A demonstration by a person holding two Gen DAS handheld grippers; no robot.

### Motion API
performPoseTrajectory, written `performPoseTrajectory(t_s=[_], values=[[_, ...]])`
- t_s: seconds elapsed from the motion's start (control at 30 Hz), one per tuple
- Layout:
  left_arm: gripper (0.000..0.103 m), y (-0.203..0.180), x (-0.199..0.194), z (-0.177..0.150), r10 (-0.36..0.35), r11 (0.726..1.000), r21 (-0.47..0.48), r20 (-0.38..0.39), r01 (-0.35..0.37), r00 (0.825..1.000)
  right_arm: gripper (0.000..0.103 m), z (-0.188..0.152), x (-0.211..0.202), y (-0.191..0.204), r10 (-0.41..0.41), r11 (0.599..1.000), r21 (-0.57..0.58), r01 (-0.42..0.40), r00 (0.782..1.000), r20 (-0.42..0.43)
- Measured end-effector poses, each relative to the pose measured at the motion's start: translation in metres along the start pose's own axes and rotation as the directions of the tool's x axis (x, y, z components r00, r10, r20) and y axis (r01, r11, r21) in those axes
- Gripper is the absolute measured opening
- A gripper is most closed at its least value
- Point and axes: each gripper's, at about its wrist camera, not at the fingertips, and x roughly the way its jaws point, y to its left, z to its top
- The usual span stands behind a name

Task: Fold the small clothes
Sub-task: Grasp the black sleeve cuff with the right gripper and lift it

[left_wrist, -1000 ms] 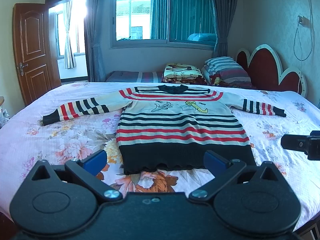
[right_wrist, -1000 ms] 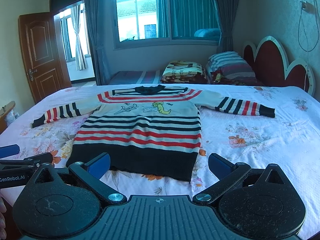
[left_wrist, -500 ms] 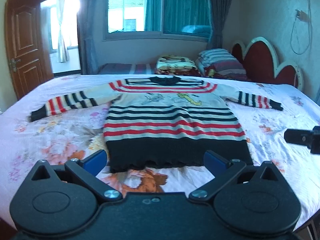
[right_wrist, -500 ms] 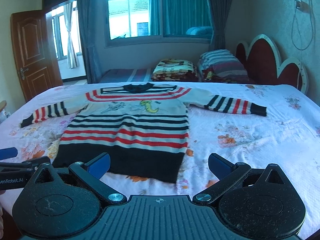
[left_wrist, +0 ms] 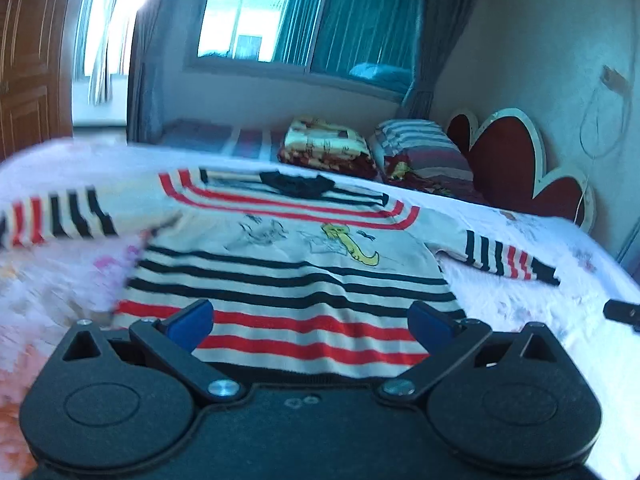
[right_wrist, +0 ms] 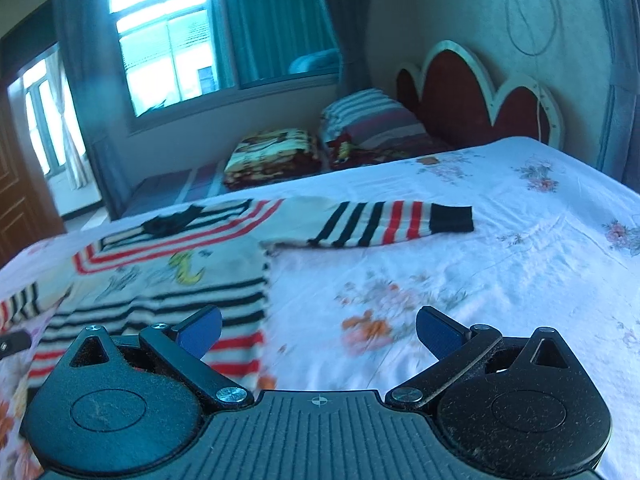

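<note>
A bed (right_wrist: 500,240) with a floral sheet fills the room; a scalloped red headboard (right_wrist: 480,100) meets the pale wall; daylight enters a curtained window (left_wrist: 304,24); a wooden door (left_wrist: 28,60) stands left.

Knitted woolly sweater (left_wrist: 288,280) on smooth printed cotton bedsheet (right_wrist: 460,264)

Bed (right_wrist: 520,248) covered with a white floral sheet. Striped sweater (left_wrist: 288,272) lies flat on it, front up, both sleeves spread outward. Folded blanket (right_wrist: 272,152) and striped pillow (right_wrist: 372,120) lie at its far side.
</note>
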Motion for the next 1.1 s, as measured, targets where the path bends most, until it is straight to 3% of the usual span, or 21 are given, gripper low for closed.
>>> performPoseTrajectory(t_s=[0.03, 0.07, 0.1, 0.13, 0.23, 0.37, 0.57, 0.8, 0.9, 0.97, 1.0, 1.03, 1.1], values=[[0.103, 0.005, 0.013, 0.005, -0.011, 0.999, -0.035, -0.017, 0.011, 1.000, 0.102, 0.007, 0.014, -0.010, -0.008, 1.000, 0.019, 0.008, 1.000, 0.005], [0.103, 0.007, 0.024, 0.010, -0.001, 0.999, -0.049, -0.010, 0.001, 1.000, 0.093, 0.014, 0.028, -0.019, -0.014, 0.999, 0.037, 0.013, 1.000, 0.015], [0.103, 0.009, 0.036, 0.016, 0.038, 0.998, -0.052, -0.001, -0.038, 0.999, 0.056, 0.022, 0.042, -0.029, -0.019, 0.998, 0.054, 0.017, 1.000, 0.022], [0.103, 0.010, 0.049, 0.022, 0.072, 0.996, -0.047, -0.004, -0.072, 0.997, 0.038, 0.030, 0.060, -0.040, -0.033, 0.997, 0.076, 0.032, 0.999, 0.010], [0.100, 0.013, 0.090, 0.043, 0.116, 0.993, -0.015, -0.018, -0.116, 0.993, 0.038, 0.051, 0.108, -0.075, -0.045, 0.986, 0.163, 0.044, 0.999, 0.005], [0.086, 0.010, 0.137, 0.062, 0.181, 0.980, 0.087, -0.033, -0.178, 0.983, 0.038, 0.065, 0.172, -0.117, -0.066, 0.959, 0.277, 0.064, 0.998, -0.004], [0.093, 0.011, 0.177, 0.064, 0.230, 0.970, 0.097, -0.072, -0.223, 0.970, 0.038, 0.060, 0.246, -0.174, -0.110, 0.884, 0.450, 0.130, 0.992, -0.069], [0.094, 0.018, 0.200, 0.057, 0.261, 0.963, 0.106, -0.120, -0.249, 0.958, 0.039, 0.048, 0.270, -0.205, -0.079, 0.820, 0.566, 0.080, 0.997, -0.026], [0.094, 0.025, 0.205, 0.059, 0.266, 0.962, 0.099, -0.126, -0.254, 0.956, 0.039, 0.052, 0.273, -0.206, -0.089, 0.827, 0.556, 0.084, 0.996, -0.017], [0.094, 0.029, 0.207, 0.062, 0.261, 0.964, 0.097, -0.136, -0.249, 0.956, 0.014, 0.057, 0.276, -0.204, -0.116, 0.840, 0.531, 0.114, 0.993, -0.029], [0.094, 0.032, 0.206, 0.063, 0.261, 0.963, 0.100, -0.139, -0.249, 0.955, 0.008, 0.059, 0.278, -0.204, -0.130, 0.845, 0.517, 0.135, 0.990, -0.046], [0.093, 0.033, 0.205, 0.064, 0.268, 0.961, 0.106, -0.142, -0.254, 0.953, 0.007, 0.062, 0.279, -0.202, -0.137, 0.850, 0.507, 0.143, 0.989, -0.050], [0.094, 0.038, 0.202, 0.067, 0.303, 0.950, 0.120, -0.135, -0.288, 0.944, 0.007, 0.074, 0.276, -0.183, -0.167, 0.900, 0.407, 0.158, 0.986, -0.012]])
